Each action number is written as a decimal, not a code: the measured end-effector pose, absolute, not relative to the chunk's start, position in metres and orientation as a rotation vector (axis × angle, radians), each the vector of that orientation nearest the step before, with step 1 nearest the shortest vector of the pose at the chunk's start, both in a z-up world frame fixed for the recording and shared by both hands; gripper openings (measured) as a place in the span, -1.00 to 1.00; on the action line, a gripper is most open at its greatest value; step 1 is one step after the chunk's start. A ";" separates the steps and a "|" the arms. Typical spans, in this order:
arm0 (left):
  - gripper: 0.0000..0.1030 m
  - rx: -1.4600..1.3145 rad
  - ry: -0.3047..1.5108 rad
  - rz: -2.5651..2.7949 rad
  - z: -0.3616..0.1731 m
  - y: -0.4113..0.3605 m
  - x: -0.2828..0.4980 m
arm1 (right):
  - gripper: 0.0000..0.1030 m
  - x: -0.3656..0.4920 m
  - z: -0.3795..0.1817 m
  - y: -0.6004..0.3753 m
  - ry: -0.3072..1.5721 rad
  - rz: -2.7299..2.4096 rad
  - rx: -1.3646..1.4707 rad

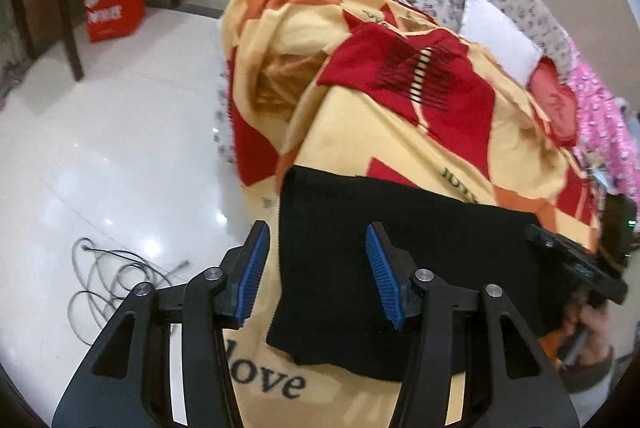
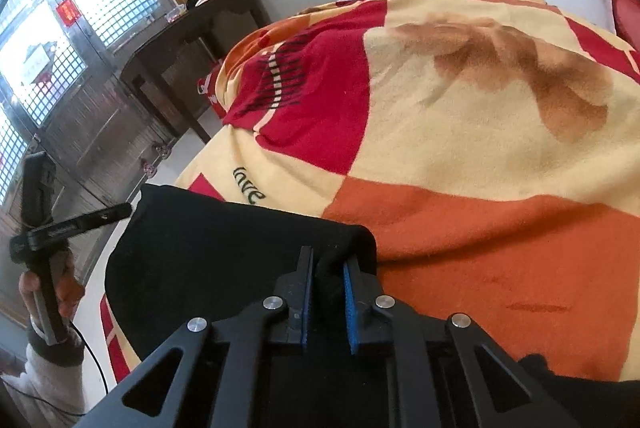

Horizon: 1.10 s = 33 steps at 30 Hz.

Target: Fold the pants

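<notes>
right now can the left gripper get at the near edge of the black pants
Probably yes: the left gripper hangs open just over the black pants, its fingers astride the left edge, with nothing in between.

Black pants (image 1: 400, 268) lie on the blanket-covered bed (image 1: 400, 148).

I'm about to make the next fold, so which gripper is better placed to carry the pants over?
Right, probably. The right gripper is shut on a corner of the black pants, pads pressing the cloth. The left gripper hangs open above the pants' edge, gripping nothing.
</notes>
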<state>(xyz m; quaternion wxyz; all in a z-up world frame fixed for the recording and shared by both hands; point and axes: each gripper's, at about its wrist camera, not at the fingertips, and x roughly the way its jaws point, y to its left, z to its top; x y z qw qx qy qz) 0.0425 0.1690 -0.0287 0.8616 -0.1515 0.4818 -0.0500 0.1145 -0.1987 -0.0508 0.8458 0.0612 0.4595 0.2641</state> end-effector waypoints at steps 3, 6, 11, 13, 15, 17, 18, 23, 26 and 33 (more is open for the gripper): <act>0.06 -0.270 1.042 -0.103 -0.030 0.164 0.040 | -0.75 0.113 -0.049 -0.199 0.969 0.557 0.121; 0.06 -0.271 1.050 -0.145 -0.029 0.164 0.030 | -0.75 0.114 -0.049 -0.199 0.977 0.562 0.123; 0.06 -0.254 1.047 -0.159 -0.028 0.162 0.028 | -0.75 0.117 -0.051 -0.196 0.987 0.559 0.128; 0.06 -0.253 1.059 -0.178 -0.031 0.157 0.033 | -0.75 0.116 -0.051 -0.194 0.986 0.555 0.114; 0.06 -0.248 1.057 -0.193 -0.032 0.152 0.035 | -0.75 0.116 -0.051 -0.194 0.991 0.555 0.109; 0.06 -0.222 1.064 -0.218 -0.033 0.144 0.039 | -0.75 0.117 -0.052 -0.194 0.996 0.556 0.117; 0.06 -0.217 1.072 -0.217 -0.034 0.143 0.041 | -0.75 0.118 -0.052 -0.195 0.998 0.556 0.120; 0.06 -0.269 1.089 -0.205 -0.039 0.153 0.043 | -0.75 0.120 -0.054 -0.194 0.997 0.560 0.120; 0.06 -0.271 1.084 -0.198 -0.037 0.151 0.043 | -0.75 0.121 -0.055 -0.194 0.999 0.561 0.122; -0.50 -0.191 1.082 -0.228 -0.036 0.129 0.056 | -0.81 0.114 -0.050 -0.198 0.943 0.560 0.128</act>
